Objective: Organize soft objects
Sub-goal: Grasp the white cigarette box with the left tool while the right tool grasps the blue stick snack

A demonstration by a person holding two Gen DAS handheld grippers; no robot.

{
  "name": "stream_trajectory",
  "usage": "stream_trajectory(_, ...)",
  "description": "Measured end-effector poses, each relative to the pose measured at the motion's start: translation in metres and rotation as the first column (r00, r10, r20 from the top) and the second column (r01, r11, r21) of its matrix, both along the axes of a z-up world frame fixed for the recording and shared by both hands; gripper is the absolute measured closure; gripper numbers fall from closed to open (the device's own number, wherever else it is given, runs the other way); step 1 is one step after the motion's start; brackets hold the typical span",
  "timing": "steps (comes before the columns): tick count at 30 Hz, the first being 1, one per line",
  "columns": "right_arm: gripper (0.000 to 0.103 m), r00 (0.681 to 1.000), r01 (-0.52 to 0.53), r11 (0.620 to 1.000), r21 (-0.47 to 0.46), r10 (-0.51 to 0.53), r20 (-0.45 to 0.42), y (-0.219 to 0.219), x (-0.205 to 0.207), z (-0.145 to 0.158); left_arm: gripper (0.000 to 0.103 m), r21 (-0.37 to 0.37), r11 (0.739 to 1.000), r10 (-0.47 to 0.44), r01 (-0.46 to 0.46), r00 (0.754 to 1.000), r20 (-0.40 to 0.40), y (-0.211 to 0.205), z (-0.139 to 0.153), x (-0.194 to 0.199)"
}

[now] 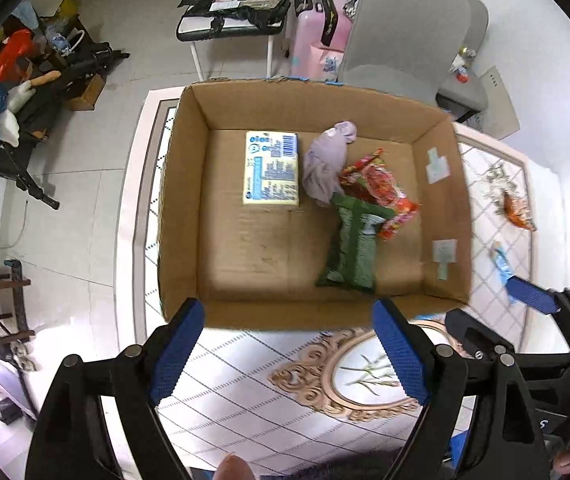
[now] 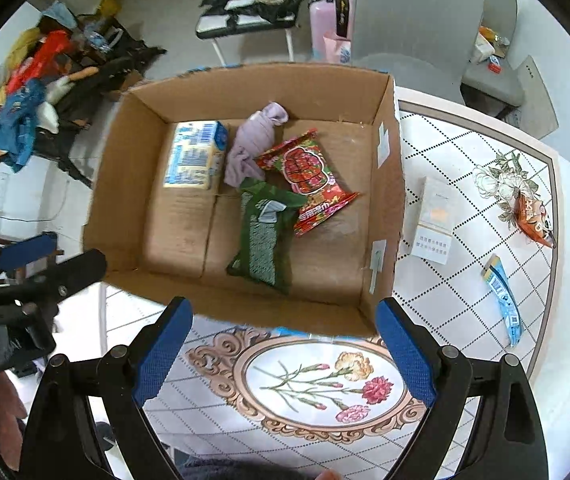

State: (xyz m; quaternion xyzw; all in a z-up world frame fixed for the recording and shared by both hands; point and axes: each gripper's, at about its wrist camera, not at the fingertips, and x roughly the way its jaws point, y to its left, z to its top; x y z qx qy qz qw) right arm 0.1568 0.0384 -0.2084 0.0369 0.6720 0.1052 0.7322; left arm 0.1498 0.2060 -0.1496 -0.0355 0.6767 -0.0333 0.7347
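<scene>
White patterned table [image 2: 465, 168] carries a cardboard box [image 2: 385, 208] already holding soft packs. Both tongs, left [image 1: 289, 350] and right [image 2: 285, 350], gape empty; the right should probably reach for the orange packet [image 2: 533, 220], pinching its middle gently.

The left gripper [image 1: 289, 344] has its fingers [image 1: 177, 350] spread wide with nothing between them, the blue pads facing each other across the gap. Its black frame fans out toward the camera. A fingertip of the person's hand [image 1: 234, 467] shows at the bottom edge of the left wrist view.

The right gripper [image 2: 283, 350] is likewise spread wide and holds nothing, its blue-padded fingers [image 2: 163, 354] angled outward from the black linkage. Each gripper shows in the other's view: the two sit side by side, near each other and apart, both pointing forward and tilted downward.
</scene>
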Motion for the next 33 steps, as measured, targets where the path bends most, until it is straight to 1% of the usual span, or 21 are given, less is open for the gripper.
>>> stream_trajectory(4, 0.008, 1.000, 0.016, 0.995, 0.099, -0.016, 0.000, -0.028, -0.015, 0.014, 0.017, -0.002, 1.000, -0.022, 0.022, 0.999, 0.035, -0.020, 0.023, -0.012)
stream_trajectory(7, 0.008, 0.998, 0.054, 0.992, 0.116, -0.056, 0.012, -0.069, -0.023, 0.022, 0.017, 0.010, 0.996, -0.090, 0.089, 0.993, 0.078, -0.058, 0.045, -0.015)
stream_trajectory(9, 0.008, 0.996, 0.085, 0.990, 0.110, -0.087, 0.015, -0.099, -0.025, 0.021, 0.017, 0.009, 0.990, -0.143, 0.143, 0.985, 0.092, -0.087, 0.053, -0.014)
stream_trajectory(11, 0.008, 0.992, 0.123, 0.989, 0.077, -0.125, 0.014, -0.138, -0.026, 0.016, 0.017, 0.033, 0.976, -0.216, 0.213, 0.971, 0.105, -0.131, 0.056, -0.010)
stream_trajectory(13, 0.008, 0.988, 0.155, 0.988, 0.012, -0.155, -0.006, -0.183, -0.026, 0.000, 0.017, 0.033, 0.965, -0.262, 0.260, 0.960, 0.098, -0.164, 0.051, -0.004)
stream_trajectory(14, 0.008, 0.986, 0.167, 0.986, -0.009, -0.167, -0.012, -0.200, -0.025, -0.008, 0.017, 0.035, 0.958, -0.286, 0.284, 0.955, 0.078, -0.188, 0.042, 0.002)
stream_trajectory(15, 0.008, 0.984, 0.175, 0.984, -0.033, -0.175, -0.023, -0.216, -0.024, -0.017, 0.017, 0.036, 0.955, -0.297, 0.295, 0.953, 0.065, -0.201, 0.037, 0.006)
stream_trajectory(16, 0.008, 0.982, 0.178, 0.982, -0.067, -0.181, -0.052, -0.239, -0.022, -0.036, 0.017, 0.034, 0.950, -0.311, 0.309, 0.949, 0.047, -0.218, 0.028, 0.012)
stream_trajectory(17, 0.008, 0.981, 0.177, 0.981, -0.083, -0.183, -0.071, -0.252, -0.020, -0.048, 0.017, 0.039, 0.946, -0.323, 0.322, 0.946, 0.019, -0.240, 0.014, 0.019)
stream_trajectory(18, 0.008, 0.979, 0.174, 0.980, -0.094, -0.183, -0.092, -0.265, -0.017, -0.062, 0.017, 0.043, 0.943, -0.331, 0.331, 0.944, 0.002, -0.252, 0.005, 0.022)
stream_trajectory(20, 0.008, 0.972, 0.156, 0.984, -0.087, -0.169, -0.162, -0.290, -0.010, -0.100, 0.017, 0.063, 0.930, -0.359, 0.362, 0.932, -0.051, -0.283, -0.024, 0.036)
stream_trajectory(22, 0.008, 0.964, 0.156, 0.985, -0.071, -0.168, -0.204, -0.305, -0.005, -0.128, 0.017, 0.090, 0.924, -0.363, 0.372, 0.926, -0.106, -0.303, -0.053, 0.047)
stream_trajectory(23, 0.008, 0.962, 0.148, 0.986, -0.071, -0.160, -0.221, -0.309, -0.003, -0.141, 0.017, 0.092, 0.924, -0.357, 0.372, 0.922, -0.147, -0.312, -0.072, 0.054)
stream_trajectory(24, 0.008, 0.961, 0.132, 0.989, -0.072, -0.146, -0.234, -0.310, -0.002, -0.154, 0.017, 0.097, 0.924, -0.352, 0.371, 0.921, -0.168, -0.319, -0.082, 0.058)
stream_trajectory(25, 0.008, 0.960, 0.113, 0.990, -0.078, -0.129, -0.247, -0.311, 0.001, -0.169, 0.017, 0.099, 0.924, -0.346, 0.370, 0.917, -0.196, -0.323, -0.096, 0.061)
stream_trajectory(28, 0.009, 0.956, 0.104, 0.986, -0.129, -0.135, -0.261, -0.315, 0.003, -0.193, 0.017, 0.120, 0.928, -0.314, 0.353, 0.914, -0.257, -0.330, -0.130, 0.073)
stream_trajectory(29, 0.016, 0.954, 0.111, 0.985, -0.129, -0.142, -0.263, -0.317, 0.003, -0.197, 0.017, 0.122, 0.929, -0.308, 0.349, 0.913, -0.267, -0.332, -0.137, 0.075)
stream_trajectory(30, 0.031, 0.951, 0.126, 0.984, -0.127, -0.157, -0.267, -0.320, 0.003, -0.200, 0.017, 0.126, 0.930, -0.300, 0.344, 0.913, -0.277, -0.333, -0.143, 0.077)
stream_trajectory(31, 0.041, 0.940, 0.168, 0.977, -0.129, -0.198, -0.279, -0.327, 0.002, -0.204, 0.017, 0.126, 0.932, -0.294, 0.340, 0.912, -0.287, -0.334, -0.150, 0.080)
stream_trajectory(32, 0.057, 0.929, 0.207, 0.971, -0.123, -0.234, -0.288, -0.334, 0.001, -0.205, 0.017, 0.127, 0.934, -0.285, 0.334, 0.911, -0.299, -0.335, -0.158, 0.084)
stream_trajectory(33, 0.062, 0.907, 0.280, 0.956, -0.086, -0.293, -0.304, -0.345, -0.001, -0.205, 0.017, 0.125, 0.936, -0.278, 0.329, 0.909, -0.309, -0.337, -0.165, 0.086)
